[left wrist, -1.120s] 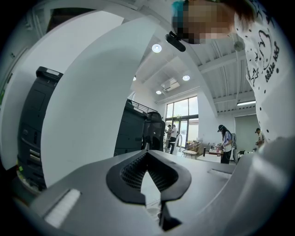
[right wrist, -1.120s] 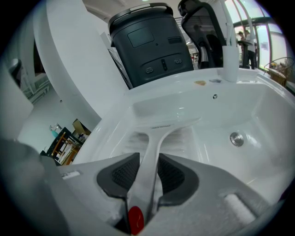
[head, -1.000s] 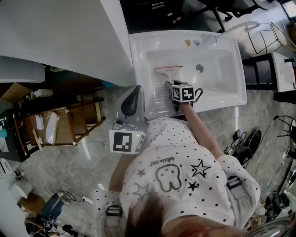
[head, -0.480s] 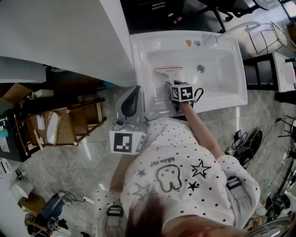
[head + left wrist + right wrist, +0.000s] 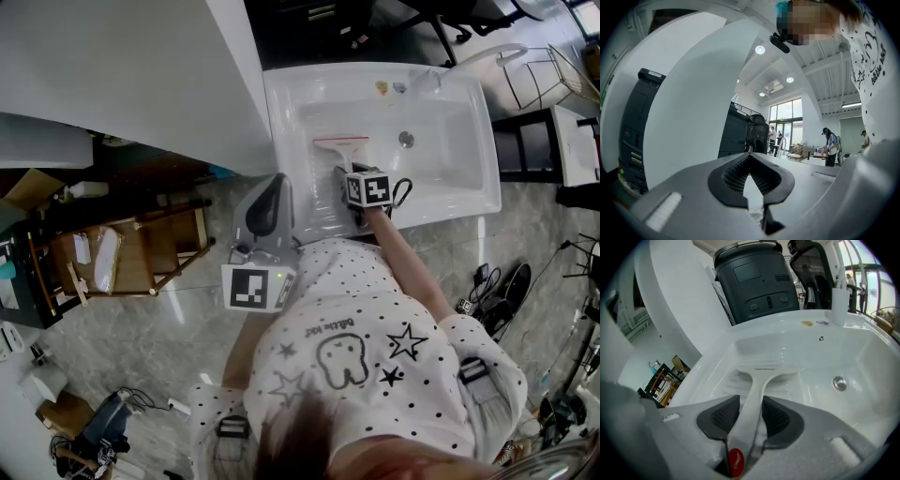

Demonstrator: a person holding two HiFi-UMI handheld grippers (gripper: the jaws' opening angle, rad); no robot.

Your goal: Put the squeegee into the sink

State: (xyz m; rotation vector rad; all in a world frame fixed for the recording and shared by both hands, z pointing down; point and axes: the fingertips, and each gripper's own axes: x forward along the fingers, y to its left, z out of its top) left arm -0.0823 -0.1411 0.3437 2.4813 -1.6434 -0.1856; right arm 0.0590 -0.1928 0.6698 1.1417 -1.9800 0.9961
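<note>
The white plastic squeegee (image 5: pixel 765 371) is lying on the ridged floor by the left edge of the sink (image 5: pixel 867 352); it is looking light, stiff and slippery. The right gripper (image 5: pixel 750 406) has just been opening its jaws around the slim handle, the best place to hold; the left gripper (image 5: pixel 749 158) is hanging pressed together, empty

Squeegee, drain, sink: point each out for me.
squeegee (image 5: pixel 757 385), right gripper view, on its handle.
drain (image 5: pixel 839 383), right gripper view, on the metal plug.
sink (image 5: pixel 778 328), right gripper view, on its back rim.
</note>
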